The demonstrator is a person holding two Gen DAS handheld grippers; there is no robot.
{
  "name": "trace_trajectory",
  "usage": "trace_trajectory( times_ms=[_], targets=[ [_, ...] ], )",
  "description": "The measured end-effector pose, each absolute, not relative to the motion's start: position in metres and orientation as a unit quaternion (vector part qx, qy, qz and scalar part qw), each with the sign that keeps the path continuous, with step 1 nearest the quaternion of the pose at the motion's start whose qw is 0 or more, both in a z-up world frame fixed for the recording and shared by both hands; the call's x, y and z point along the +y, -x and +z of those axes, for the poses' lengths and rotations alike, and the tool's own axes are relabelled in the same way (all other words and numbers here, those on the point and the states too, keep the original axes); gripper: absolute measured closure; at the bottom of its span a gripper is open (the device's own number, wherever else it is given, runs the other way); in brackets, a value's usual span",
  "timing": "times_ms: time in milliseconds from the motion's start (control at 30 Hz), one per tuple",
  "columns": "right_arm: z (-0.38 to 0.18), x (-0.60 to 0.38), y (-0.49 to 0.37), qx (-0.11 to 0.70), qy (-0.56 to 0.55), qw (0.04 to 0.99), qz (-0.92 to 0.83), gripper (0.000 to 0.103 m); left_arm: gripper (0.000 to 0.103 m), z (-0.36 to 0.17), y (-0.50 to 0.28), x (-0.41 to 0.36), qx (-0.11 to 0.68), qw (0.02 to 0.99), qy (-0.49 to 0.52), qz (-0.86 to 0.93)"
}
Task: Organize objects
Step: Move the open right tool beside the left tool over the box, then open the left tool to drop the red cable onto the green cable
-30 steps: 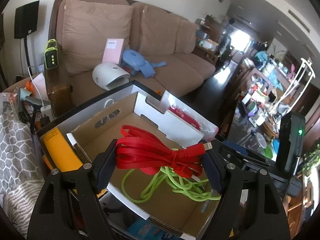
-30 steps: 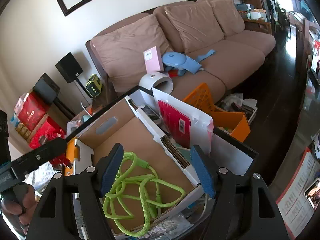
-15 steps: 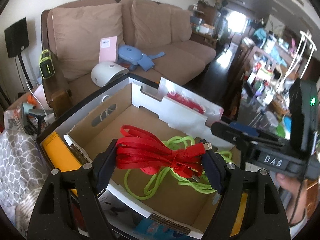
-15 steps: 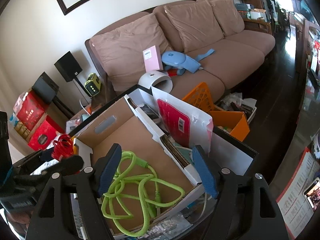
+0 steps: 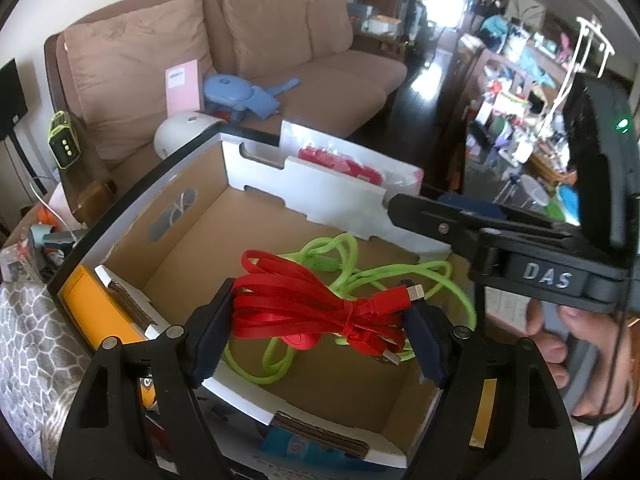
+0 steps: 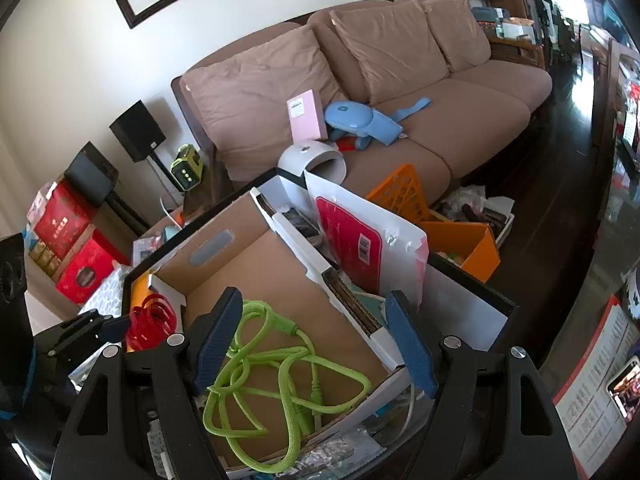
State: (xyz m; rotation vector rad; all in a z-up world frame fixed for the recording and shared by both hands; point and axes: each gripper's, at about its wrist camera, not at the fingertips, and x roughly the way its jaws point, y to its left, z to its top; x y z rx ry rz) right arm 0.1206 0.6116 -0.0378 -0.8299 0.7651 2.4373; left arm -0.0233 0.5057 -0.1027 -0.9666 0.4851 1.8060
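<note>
My left gripper [image 5: 316, 332] is shut on a bundled red flat cable [image 5: 316, 308] and holds it above the open cardboard box [image 5: 192, 236]. A loose green cable [image 5: 400, 276] lies on the box floor under it. In the right wrist view the green cable [image 6: 280, 380] lies in the same box [image 6: 240, 256], and the red cable [image 6: 152, 320] shows at the left in the left gripper. My right gripper [image 6: 312, 340] is open and empty over the box's near right side. Its body [image 5: 540, 264] shows at the right in the left wrist view.
A white bag with a red item [image 6: 360, 240] stands behind the box's white divider [image 5: 304, 196]. An orange crate [image 6: 440, 228] sits on the floor to the right. A brown sofa [image 6: 400, 80] behind holds a pink box, a blue item and a white lamp. A yellow box [image 5: 96, 312] sits at the left.
My left gripper has moved over the box with the red cable, and the view has swung right. The right gripper stays open and almost still.
</note>
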Motion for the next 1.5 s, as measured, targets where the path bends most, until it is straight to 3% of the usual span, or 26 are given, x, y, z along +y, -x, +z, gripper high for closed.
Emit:
trace_trajectory(
  times_ms=[1500],
  targets=[
    [-0.047,0.612,-0.118,0.275,0.312,0.229,0.880,0.023,0.024,-0.118,0.026,0.511,0.222,0.478,0.426,0.735]
  ],
)
